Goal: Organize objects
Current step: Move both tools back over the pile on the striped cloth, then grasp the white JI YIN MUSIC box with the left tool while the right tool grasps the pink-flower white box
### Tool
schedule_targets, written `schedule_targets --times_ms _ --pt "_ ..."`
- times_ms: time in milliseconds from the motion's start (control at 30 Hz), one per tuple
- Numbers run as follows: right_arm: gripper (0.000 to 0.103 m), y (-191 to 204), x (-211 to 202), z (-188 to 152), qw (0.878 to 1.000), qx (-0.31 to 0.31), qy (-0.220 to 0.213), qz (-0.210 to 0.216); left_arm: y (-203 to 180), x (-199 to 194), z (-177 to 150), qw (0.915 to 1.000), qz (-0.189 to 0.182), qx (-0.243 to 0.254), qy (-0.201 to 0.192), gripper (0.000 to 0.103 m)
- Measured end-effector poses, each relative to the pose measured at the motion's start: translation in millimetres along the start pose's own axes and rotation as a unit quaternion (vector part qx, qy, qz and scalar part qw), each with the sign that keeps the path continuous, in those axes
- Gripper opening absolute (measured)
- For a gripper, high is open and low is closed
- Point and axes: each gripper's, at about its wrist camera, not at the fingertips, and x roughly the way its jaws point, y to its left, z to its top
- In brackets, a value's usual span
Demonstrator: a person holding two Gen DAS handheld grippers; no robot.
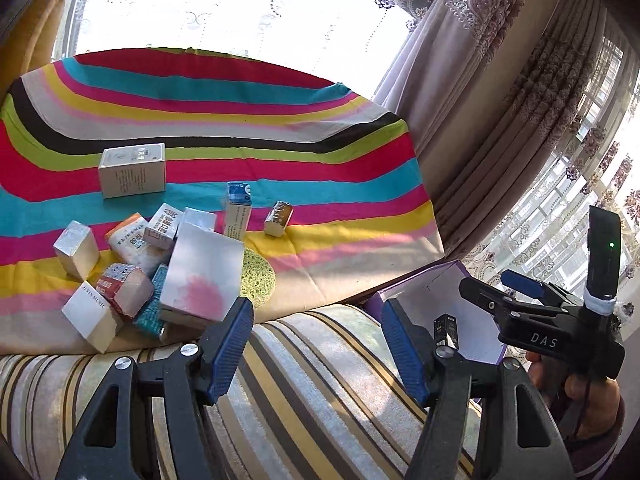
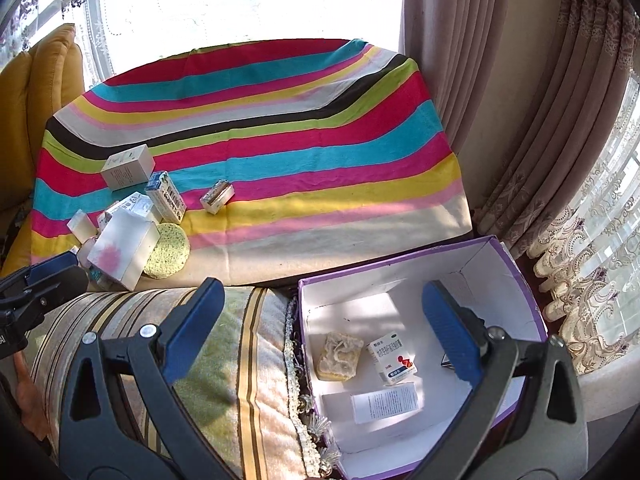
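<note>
Several small cartons lie in a pile [image 1: 132,264] at the left of a striped cloth [image 1: 240,120], led by a large white box with a pink patch [image 1: 204,272] [image 2: 120,248]. A round green sponge [image 1: 258,276] [image 2: 168,250] lies beside it. My left gripper [image 1: 318,348] is open and empty over the striped cushion, short of the pile. My right gripper [image 2: 322,332] is open and empty above the left rim of a purple box [image 2: 400,276]. That box holds a yellow sponge [image 2: 340,356], a white medicine carton [image 2: 392,360] and a flat white box [image 2: 386,402].
A blue-white carton [image 1: 238,208], a foil-wrapped box [image 1: 279,218] and a white box [image 1: 132,170] stand apart on the cloth. A striped cushion [image 2: 160,360] fronts the cloth. Curtains [image 2: 520,120] hang to the right, and a yellow cushion [image 2: 40,80] sits at the far left.
</note>
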Motion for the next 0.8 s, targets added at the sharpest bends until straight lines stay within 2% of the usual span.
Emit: schedule_targets --times_ms 467,667,800 --pt "0.1 81.3 1.8 -5.3 0.993 -0.075 0.025 0.082 98.5 -46.8 -21.4 0.9933 0.069 -0.092 -0.014 0.067" --pt "0.1 111.7 11.1 -1.3 0.988 -0.099 0.043 0.108 123.9 -48.6 -21.0 0.9907 0.085 -0.106 0.0 0.067" --pt "0.1 126.7 22.9 6.1 0.985 -0.086 0.062 0.137 133.3 -42.3 -15.3 0.9906 0.104 -0.085 0.027 0.067"
